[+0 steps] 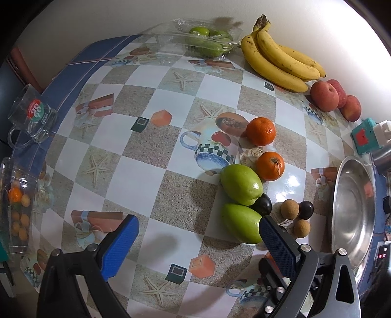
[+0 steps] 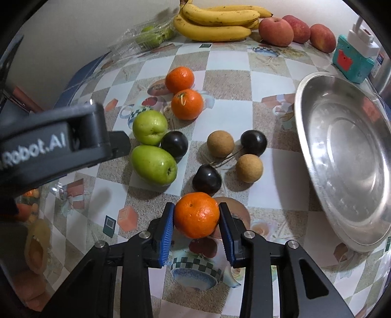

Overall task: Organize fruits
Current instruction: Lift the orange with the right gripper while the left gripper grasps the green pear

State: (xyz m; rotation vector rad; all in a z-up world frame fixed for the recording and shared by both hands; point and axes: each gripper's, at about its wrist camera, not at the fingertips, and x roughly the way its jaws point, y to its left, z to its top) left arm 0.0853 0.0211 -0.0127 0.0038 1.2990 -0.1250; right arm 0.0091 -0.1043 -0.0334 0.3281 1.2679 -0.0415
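Observation:
My right gripper (image 2: 196,221) is shut on an orange mandarin (image 2: 196,214), held just above the patterned table. Ahead of it lie dark plums (image 2: 206,179), brown longans (image 2: 249,168), two green fruits (image 2: 153,164) and two more mandarins (image 2: 187,104). A steel bowl (image 2: 342,156) stands empty to the right. My left gripper (image 1: 198,234) is open and empty, hovering left of the green fruits (image 1: 240,222); its body shows at the left of the right wrist view (image 2: 56,144). The mandarins (image 1: 261,131) and the bowl (image 1: 352,208) also show in the left wrist view.
Bananas (image 2: 215,22) and red apples (image 2: 276,31) lie along the back wall. A clear box of green fruit (image 1: 207,40) stands at the back. A glass mug (image 1: 31,117) and a clear box of small orange fruit (image 1: 17,208) sit at the left edge. A teal device (image 2: 352,61) stands at the back right.

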